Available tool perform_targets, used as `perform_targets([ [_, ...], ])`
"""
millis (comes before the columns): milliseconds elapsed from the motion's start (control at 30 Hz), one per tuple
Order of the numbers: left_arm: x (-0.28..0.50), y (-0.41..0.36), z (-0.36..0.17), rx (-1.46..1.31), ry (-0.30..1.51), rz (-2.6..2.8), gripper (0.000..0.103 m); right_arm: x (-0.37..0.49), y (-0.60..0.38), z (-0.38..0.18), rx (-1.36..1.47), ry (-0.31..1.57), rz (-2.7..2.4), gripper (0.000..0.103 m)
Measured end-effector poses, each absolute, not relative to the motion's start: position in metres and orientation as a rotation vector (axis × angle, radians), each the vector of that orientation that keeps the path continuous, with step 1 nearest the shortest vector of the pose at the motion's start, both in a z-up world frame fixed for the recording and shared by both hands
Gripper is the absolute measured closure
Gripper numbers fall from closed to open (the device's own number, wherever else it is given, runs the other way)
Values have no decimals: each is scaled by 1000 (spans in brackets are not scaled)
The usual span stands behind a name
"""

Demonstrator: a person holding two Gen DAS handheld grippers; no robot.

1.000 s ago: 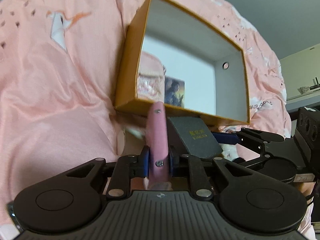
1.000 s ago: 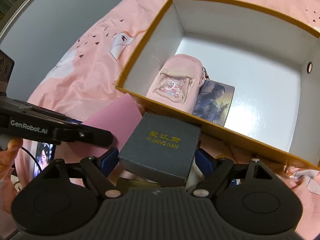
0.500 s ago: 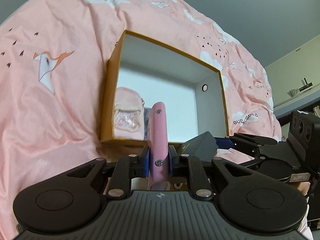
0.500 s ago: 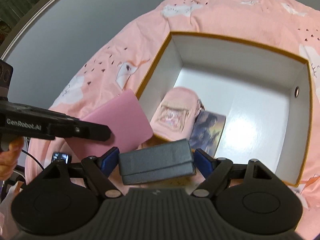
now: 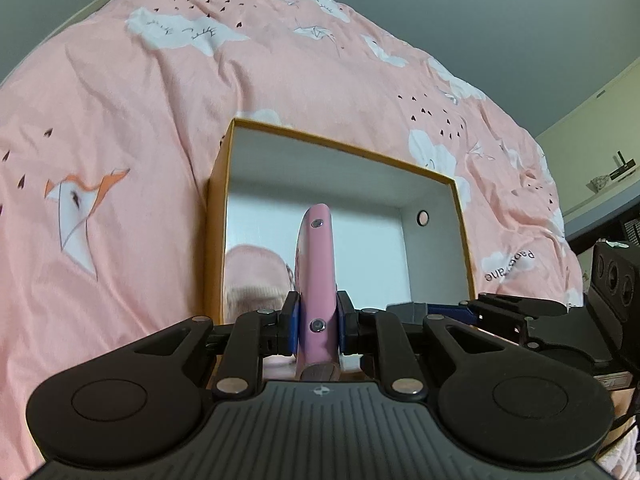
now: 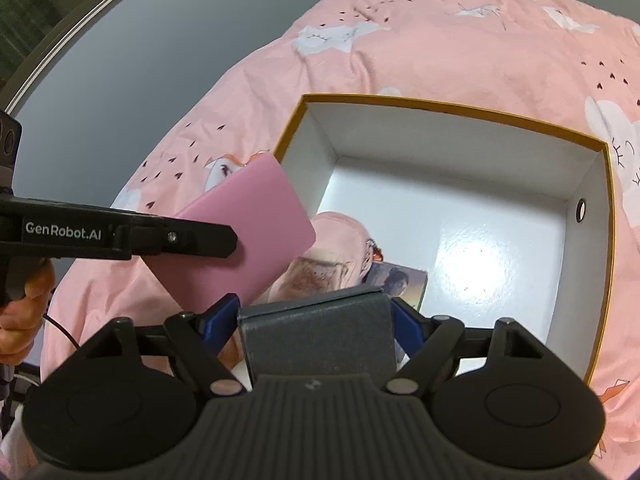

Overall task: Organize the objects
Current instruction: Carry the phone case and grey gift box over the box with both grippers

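An open box with orange rim and white inside lies on the pink bed cover. In it lie a pink pouch and a picture card. My left gripper is shut on a flat pink case, held edge-up above the box's near side; the case also shows in the right wrist view. My right gripper is shut on a dark grey box, held over the box's near edge, beside the left gripper.
The pink bed cover with cloud and bird prints spreads all around the box. A grey wall rises behind the bed. A shelf shows at the far right. The right half of the box floor is bare.
Both grippers have risen and pulled back from the box with their loads, so the box looks smaller and lower. The grey box has tilted to show its end face.
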State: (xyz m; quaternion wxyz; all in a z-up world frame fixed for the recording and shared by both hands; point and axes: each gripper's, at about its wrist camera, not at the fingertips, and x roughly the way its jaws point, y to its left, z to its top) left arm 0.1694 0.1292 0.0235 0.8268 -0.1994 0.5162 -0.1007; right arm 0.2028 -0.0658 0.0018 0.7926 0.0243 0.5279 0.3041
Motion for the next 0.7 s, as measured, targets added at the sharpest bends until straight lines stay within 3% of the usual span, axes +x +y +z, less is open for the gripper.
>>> perform_targets([
  [700,232,126,-11,-320,1060,-233,83,273,-84,-38,130,1191,498,23],
])
